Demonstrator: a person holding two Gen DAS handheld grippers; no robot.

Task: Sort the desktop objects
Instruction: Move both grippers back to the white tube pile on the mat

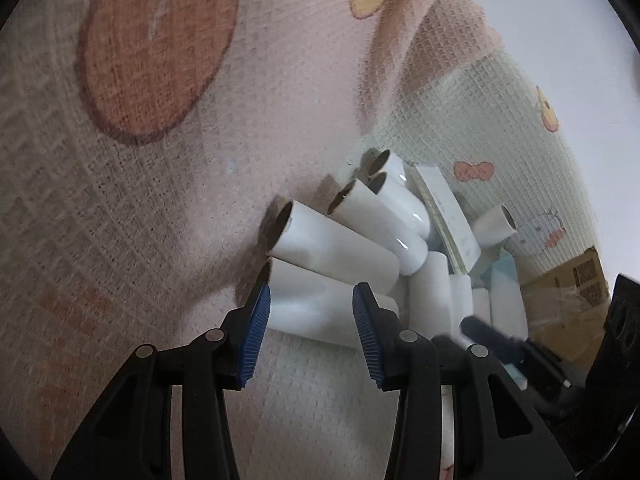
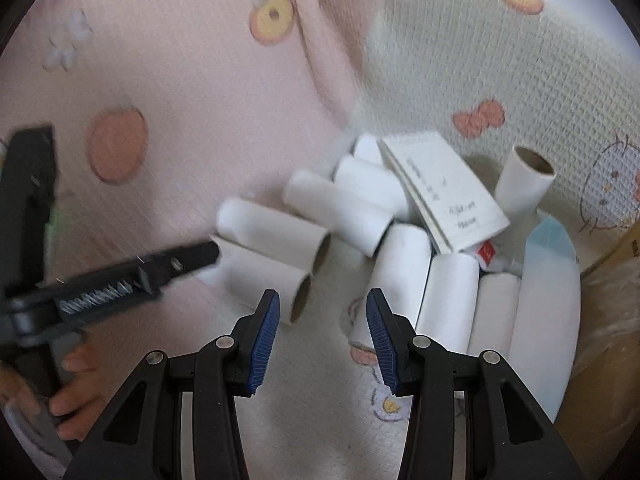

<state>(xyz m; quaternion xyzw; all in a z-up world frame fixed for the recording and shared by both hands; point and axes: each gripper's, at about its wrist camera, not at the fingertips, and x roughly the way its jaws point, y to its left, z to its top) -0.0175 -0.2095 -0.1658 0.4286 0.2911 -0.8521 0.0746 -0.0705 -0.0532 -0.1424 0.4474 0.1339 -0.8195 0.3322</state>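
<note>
The white paper rolls (image 2: pixel 276 236) and a notebook (image 2: pixel 448 192) lie in one mixed heap, so sorting is hardly begun. The left gripper (image 1: pixel 311 312) stands wide around the nearest roll (image 1: pixel 312 304); the right gripper (image 2: pixel 323 320) is wide and empty.

To your left of the pile of white tubes (image 2: pixel 320 240) the pink printed cloth (image 2: pixel 192 72) lies bare, so you can pass freely there. The pile itself blocks the middle: the tubes lie tight together, some across others, with a paper booklet (image 2: pixel 444 196) leaning on top. One tube (image 2: pixel 524 184) stands tilted behind it. On the right a cardboard box (image 2: pixel 608 312) closes that side. The left gripper (image 2: pixel 216 254) is already touching the nearest tube (image 2: pixel 260 276), so the space there is narrow.
</note>
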